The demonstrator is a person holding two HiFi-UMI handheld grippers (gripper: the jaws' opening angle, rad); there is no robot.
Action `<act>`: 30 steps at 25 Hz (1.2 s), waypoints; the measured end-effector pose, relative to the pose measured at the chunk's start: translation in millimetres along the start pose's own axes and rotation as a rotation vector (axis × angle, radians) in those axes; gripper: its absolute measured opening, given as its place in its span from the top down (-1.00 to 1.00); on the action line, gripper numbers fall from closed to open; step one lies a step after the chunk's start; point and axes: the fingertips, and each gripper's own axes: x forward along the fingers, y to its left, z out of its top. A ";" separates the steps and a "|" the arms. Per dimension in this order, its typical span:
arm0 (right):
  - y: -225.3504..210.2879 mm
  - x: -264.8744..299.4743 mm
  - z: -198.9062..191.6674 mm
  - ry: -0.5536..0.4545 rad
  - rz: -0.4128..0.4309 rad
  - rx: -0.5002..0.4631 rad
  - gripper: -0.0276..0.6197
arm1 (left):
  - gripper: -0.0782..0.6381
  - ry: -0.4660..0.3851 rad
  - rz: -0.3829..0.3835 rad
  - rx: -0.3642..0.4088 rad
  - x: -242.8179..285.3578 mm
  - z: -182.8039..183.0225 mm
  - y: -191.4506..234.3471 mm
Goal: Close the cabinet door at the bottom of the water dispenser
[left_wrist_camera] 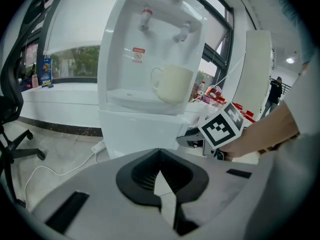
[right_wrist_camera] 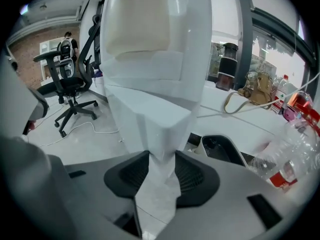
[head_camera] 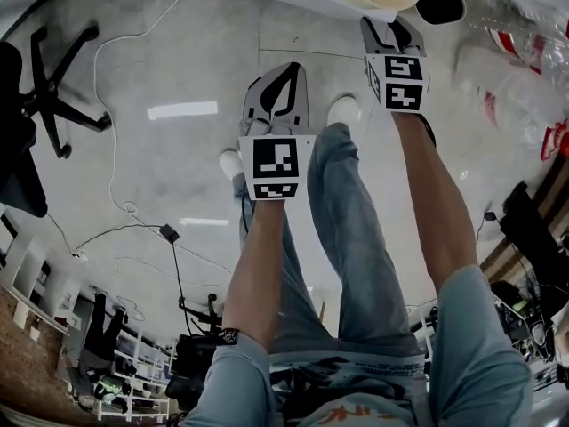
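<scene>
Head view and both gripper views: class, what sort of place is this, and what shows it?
Probably an office or workroom: a white water dispenser with a mug on its tray, a black swivel office chair, and a cable trailing over the shiny floor.

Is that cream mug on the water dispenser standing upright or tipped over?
Upright: the mug stands on its base on the tray of the water dispenser, below the taps, handle at its side.

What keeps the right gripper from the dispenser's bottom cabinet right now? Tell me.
Probably yes, nothing blocks it. The right gripper has its jaws apart, with a white corner of the bottom cabinet close ahead between them and nothing in front. Whether that corner is the door, I cannot tell.
</scene>
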 end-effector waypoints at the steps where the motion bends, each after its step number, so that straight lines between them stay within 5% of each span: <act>1: -2.9 1.9 1.5 0.000 -0.003 0.000 0.38 | 0.73 -0.002 0.002 -0.002 0.6 0.7 -0.1; 21: -31.2 25.6 25.3 -0.008 -0.043 0.048 0.49 | 0.73 -0.008 0.012 0.011 -4.7 10.5 11.6; 30: -36.0 23.5 29.6 -0.024 -0.035 0.144 0.49 | 0.73 -0.027 0.029 -0.019 -11.5 14.7 13.2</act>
